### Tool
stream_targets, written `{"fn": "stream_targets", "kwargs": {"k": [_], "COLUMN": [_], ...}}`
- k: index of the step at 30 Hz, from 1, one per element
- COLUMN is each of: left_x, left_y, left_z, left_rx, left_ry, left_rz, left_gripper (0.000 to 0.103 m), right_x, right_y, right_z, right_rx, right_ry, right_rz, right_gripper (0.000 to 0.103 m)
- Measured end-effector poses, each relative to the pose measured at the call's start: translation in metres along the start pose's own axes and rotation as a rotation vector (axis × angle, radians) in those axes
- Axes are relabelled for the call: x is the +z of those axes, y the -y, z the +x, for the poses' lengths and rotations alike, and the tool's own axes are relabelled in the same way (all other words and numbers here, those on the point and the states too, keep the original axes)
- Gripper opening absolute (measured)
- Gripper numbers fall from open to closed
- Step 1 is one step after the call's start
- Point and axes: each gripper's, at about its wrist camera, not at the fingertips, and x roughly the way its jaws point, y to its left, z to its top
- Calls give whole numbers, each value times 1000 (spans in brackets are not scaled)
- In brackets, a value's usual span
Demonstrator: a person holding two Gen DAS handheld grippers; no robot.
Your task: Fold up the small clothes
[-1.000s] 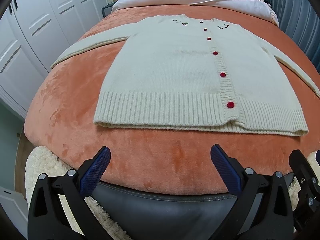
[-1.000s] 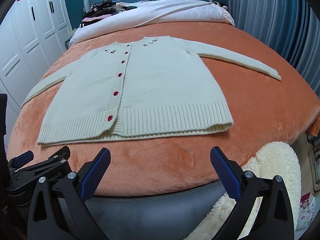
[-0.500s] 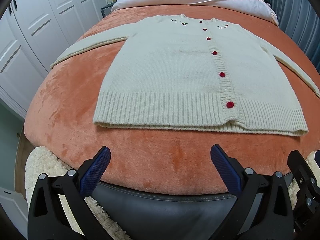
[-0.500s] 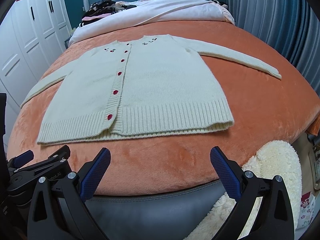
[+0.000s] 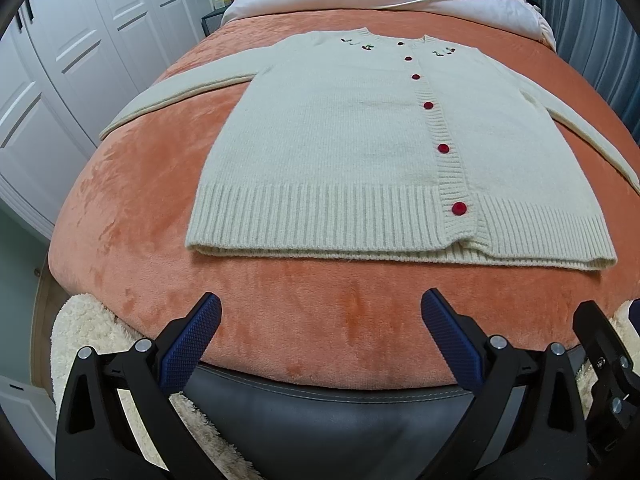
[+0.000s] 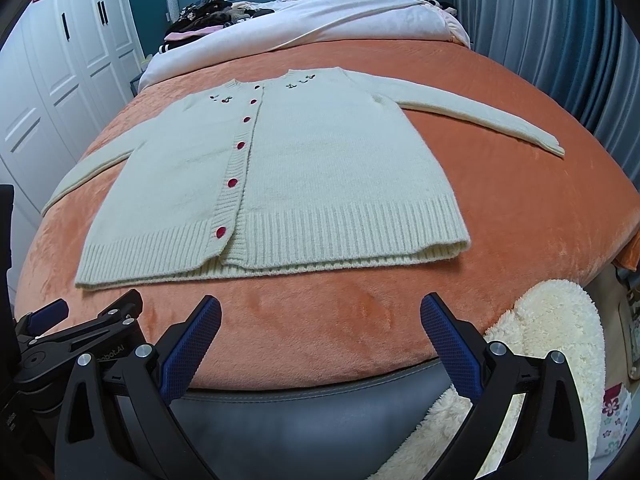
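Observation:
A cream knitted cardigan (image 5: 340, 140) with red buttons lies flat and buttoned on the orange bedspread (image 5: 132, 216), both sleeves spread out sideways. It also shows in the right wrist view (image 6: 320, 168). My left gripper (image 5: 320, 320) is open and empty, held above the bed's near edge, short of the ribbed hem. My right gripper (image 6: 320, 320) is open and empty, also short of the hem. The left gripper shows at the left edge of the right wrist view (image 6: 76, 320).
A white duvet (image 6: 320, 16) and a pile of dark clothes (image 6: 208, 12) lie at the head of the bed. White wardrobe doors (image 5: 60, 60) stand at left, blue curtains (image 6: 560, 40) at right. A fluffy cream rug (image 6: 552, 332) lies beside the grey bed frame (image 6: 320, 420).
Both views have shifted very slightly toward the cardigan. Both grippers stay open and the cardigan has not moved.

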Motion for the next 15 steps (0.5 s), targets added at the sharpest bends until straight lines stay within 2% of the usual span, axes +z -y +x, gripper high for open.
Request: {"fn": "stream_targets", "kwargs": {"k": [15], "left_x": [0], "left_y": [3], "left_z": [-1], "left_rx": [-1], "left_ry": [0], "left_rz": [8], "left_gripper": [98], "right_x": [0], "right_y": [-2], "right_z": [2], "right_rx": [5], "right_ry": [-5], "right_rz": [-4], "right_gripper": [98]}}
